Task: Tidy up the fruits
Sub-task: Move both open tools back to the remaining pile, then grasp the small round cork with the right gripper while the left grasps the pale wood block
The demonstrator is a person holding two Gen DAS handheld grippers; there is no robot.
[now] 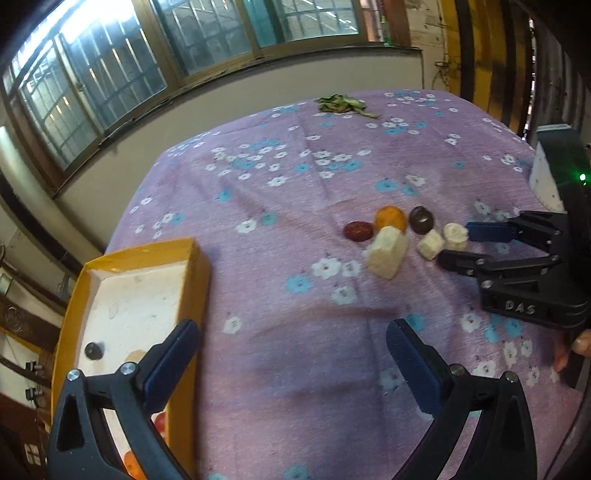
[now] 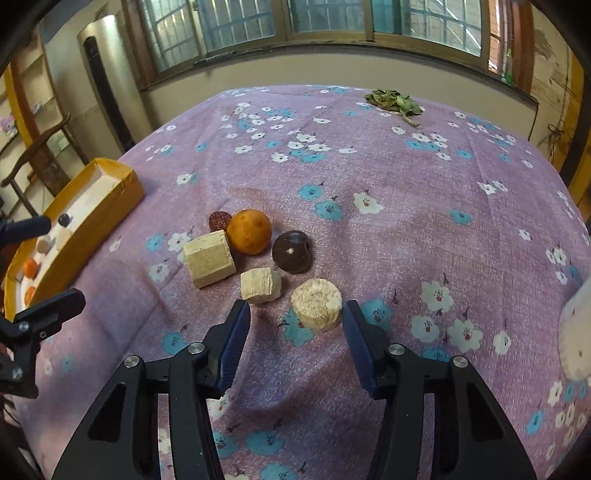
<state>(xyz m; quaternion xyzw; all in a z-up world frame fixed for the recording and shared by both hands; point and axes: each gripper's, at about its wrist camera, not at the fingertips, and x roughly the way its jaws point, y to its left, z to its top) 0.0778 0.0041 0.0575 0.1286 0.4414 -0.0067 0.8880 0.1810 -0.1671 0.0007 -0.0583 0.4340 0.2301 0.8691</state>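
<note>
Near the tabletop's middle six pieces remain unsorted; the yellow tray [image 2: 122,194] at the left edge holds several. Right tool [image 2: 295,314] spread beside the round pale chunk [image 2: 316,308]; left tool [image 1: 291,339] spread wide, empty.

Home room: floral tablecloth [image 2: 369,177], barred windows [image 2: 229,22]

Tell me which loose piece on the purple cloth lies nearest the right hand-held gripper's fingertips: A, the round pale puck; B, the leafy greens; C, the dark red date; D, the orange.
A: the round pale puck sits just ahead of the right hand-held gripper, between its open fingers and untouched.
</note>
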